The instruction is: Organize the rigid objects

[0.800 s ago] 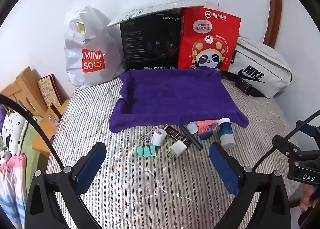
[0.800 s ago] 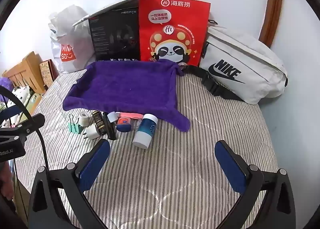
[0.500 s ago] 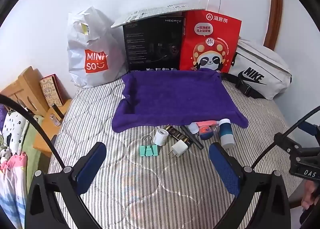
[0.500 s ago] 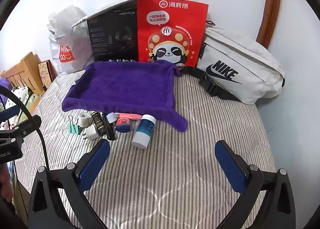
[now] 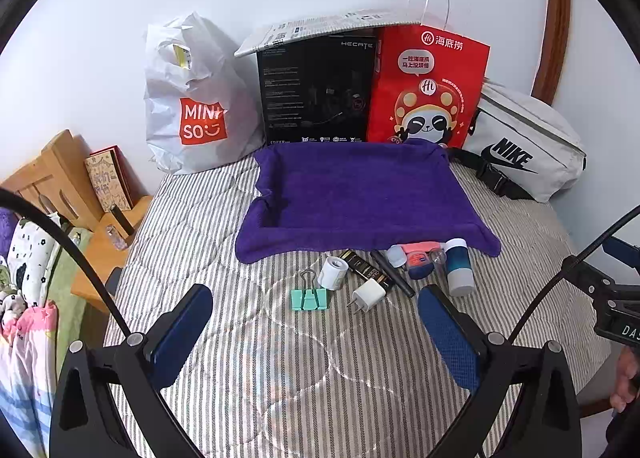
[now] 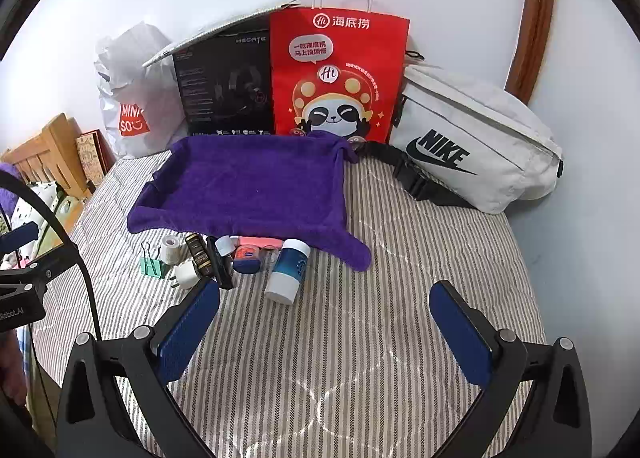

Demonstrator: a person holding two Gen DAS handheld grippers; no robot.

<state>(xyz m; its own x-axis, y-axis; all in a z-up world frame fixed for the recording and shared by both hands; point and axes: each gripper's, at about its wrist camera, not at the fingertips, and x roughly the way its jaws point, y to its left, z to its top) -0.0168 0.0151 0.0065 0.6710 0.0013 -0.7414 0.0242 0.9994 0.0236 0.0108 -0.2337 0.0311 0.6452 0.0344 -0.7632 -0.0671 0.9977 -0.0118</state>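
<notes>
Small objects [image 5: 372, 272] beyond left gripper [image 5: 316, 312], untouched, jaws wide.

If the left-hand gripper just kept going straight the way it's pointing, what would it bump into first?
Probably the small items lying in front of the purple towel: the mint binder clip and white charger plug sit between the open fingers of the left gripper. Depth is unclear; it might meet the striped bedspread first.

Home bedroom: striped quilted bed [image 5: 280, 358], wooden headboard [image 5: 44, 178].
</notes>
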